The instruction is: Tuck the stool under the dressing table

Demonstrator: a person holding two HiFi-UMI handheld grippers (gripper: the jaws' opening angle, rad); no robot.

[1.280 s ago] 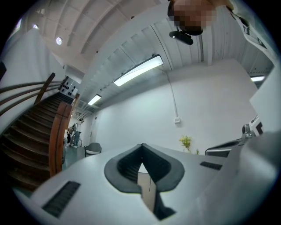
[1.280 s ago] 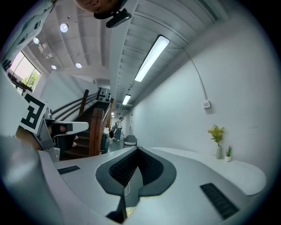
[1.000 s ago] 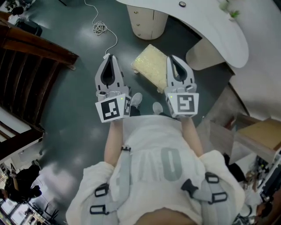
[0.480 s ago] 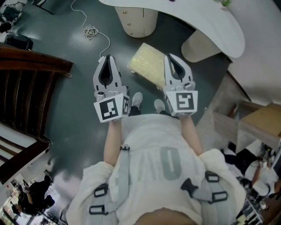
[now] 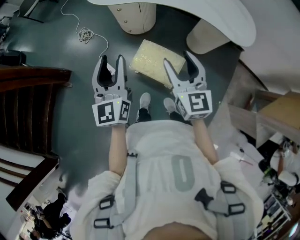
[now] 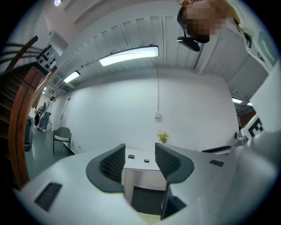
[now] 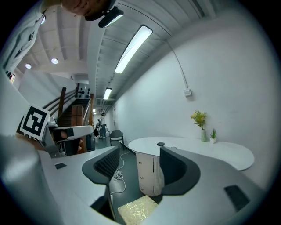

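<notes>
The stool [image 5: 152, 62], a low seat with a pale yellow patterned cushion, stands on the dark floor in front of the white dressing table [image 5: 206, 16]. It also shows low in the right gripper view as the stool [image 7: 137, 210]. My left gripper [image 5: 111, 60] hangs left of the stool, its jaws opening with nothing between them. My right gripper [image 5: 180, 60] is above the stool's right end, jaws opening and empty too. In the left gripper view my left gripper [image 6: 139, 160] points at the dressing table [image 6: 139, 157]. My right gripper [image 7: 140, 165] faces the table's drawer pedestal [image 7: 148, 176].
The table's round drawer pedestal [image 5: 131, 13] stands left of the knee gap, a second leg [image 5: 204, 37] to the right. A white cable [image 5: 84, 33] coils on the floor. A dark wooden staircase [image 5: 28, 112] fills the left. Boxes [image 5: 276, 117] sit at the right.
Both grippers, shut a second ago, now stand with their jaws apart. They have sunk and moved forward toward the stool, which sits closer to me in the head view.
</notes>
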